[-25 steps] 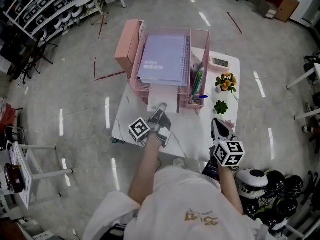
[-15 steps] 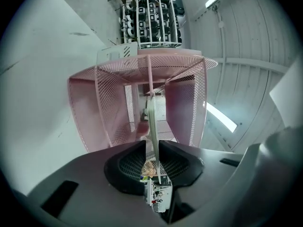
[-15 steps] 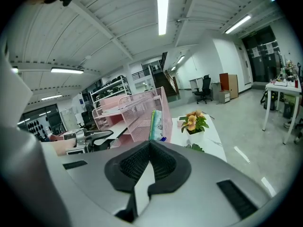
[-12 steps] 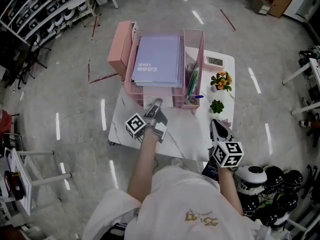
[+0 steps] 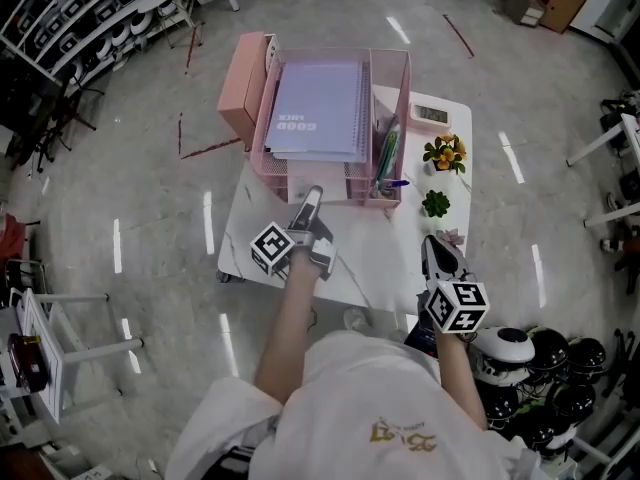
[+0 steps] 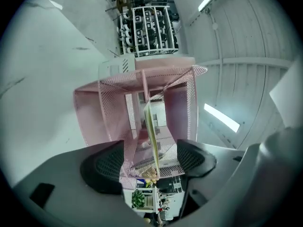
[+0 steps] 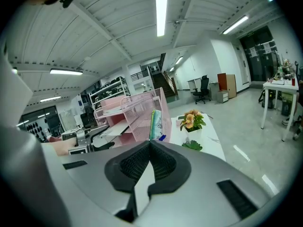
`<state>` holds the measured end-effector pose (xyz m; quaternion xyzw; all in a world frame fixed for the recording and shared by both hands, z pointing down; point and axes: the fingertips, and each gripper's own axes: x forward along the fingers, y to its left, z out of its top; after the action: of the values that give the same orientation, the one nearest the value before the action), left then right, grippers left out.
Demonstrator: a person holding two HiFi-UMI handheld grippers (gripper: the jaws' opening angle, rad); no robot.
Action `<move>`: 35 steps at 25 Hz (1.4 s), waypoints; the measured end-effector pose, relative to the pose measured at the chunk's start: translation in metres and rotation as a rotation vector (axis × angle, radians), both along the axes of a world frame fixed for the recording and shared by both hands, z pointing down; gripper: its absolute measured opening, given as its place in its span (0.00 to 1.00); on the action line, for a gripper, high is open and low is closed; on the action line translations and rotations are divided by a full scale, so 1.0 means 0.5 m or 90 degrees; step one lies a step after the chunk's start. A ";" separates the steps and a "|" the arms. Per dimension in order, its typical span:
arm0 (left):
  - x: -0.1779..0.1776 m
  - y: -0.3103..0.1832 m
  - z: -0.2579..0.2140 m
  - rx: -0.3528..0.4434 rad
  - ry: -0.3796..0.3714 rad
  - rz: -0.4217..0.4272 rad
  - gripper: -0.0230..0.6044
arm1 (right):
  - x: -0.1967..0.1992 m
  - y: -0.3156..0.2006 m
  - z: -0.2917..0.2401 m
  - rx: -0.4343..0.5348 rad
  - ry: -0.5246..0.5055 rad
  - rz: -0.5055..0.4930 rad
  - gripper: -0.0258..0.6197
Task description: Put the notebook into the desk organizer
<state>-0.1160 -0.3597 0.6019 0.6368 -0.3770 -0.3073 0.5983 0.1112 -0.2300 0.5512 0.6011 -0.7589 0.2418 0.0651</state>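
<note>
Lavender and spiral-bound, the notebook [image 5: 318, 108] lies flat in the top tray of the pink mesh desk organizer [image 5: 404, 88], with its white cover lettering toward the person. The organizer's narrow side compartment, on the right, holds upright pens [image 5: 386, 160]. The organizer stands at the far end of a white table [image 5: 252, 240], and a pink box [image 5: 243, 86] sits against its left side.

Just in front of the organizer's near face hovers the left gripper [image 5: 312, 196]. Its jaws are opening and already stand wide apart. In the left gripper view the mesh frame [image 6: 106, 122] shows between the pads, but they press on nothing.

The right gripper [image 5: 432, 249] is held near the table's front right corner, well apart from the organizer. Its jaws are closed together on nothing, as the right gripper view [image 7: 149, 146] shows.

To the right of the organizer stand a pot of orange flowers [image 5: 445, 155], a small green plant [image 5: 435, 205] and a small display device [image 5: 432, 114].
</note>
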 end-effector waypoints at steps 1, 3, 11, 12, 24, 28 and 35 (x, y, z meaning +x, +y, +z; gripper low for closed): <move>-0.006 0.010 -0.004 0.006 -0.008 -0.007 0.61 | 0.000 0.004 -0.004 0.005 -0.006 0.003 0.05; -0.007 0.037 -0.015 0.022 -0.034 -0.003 0.63 | -0.003 0.011 -0.012 0.014 -0.014 0.002 0.05; -0.004 0.178 -0.062 0.092 -0.214 -0.019 0.39 | -0.009 0.059 -0.054 0.055 -0.037 -0.036 0.05; -0.003 0.194 -0.069 0.103 -0.240 -0.019 0.35 | -0.009 0.065 -0.057 0.058 -0.040 -0.041 0.05; 0.041 0.380 -0.203 0.223 -0.565 -0.018 0.07 | -0.001 0.177 -0.129 0.122 -0.032 -0.115 0.05; 0.065 0.451 -0.209 0.243 -0.593 -0.004 0.07 | 0.000 0.219 -0.138 0.144 -0.028 -0.141 0.05; 0.074 0.522 -0.223 0.245 -0.597 -0.023 0.06 | 0.008 0.277 -0.158 0.161 -0.015 -0.171 0.05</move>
<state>-0.0788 -0.0988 0.4905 0.7985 -0.5526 -0.0622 0.2307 0.1152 -0.0917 0.4721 0.4945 -0.8576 0.1408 0.0117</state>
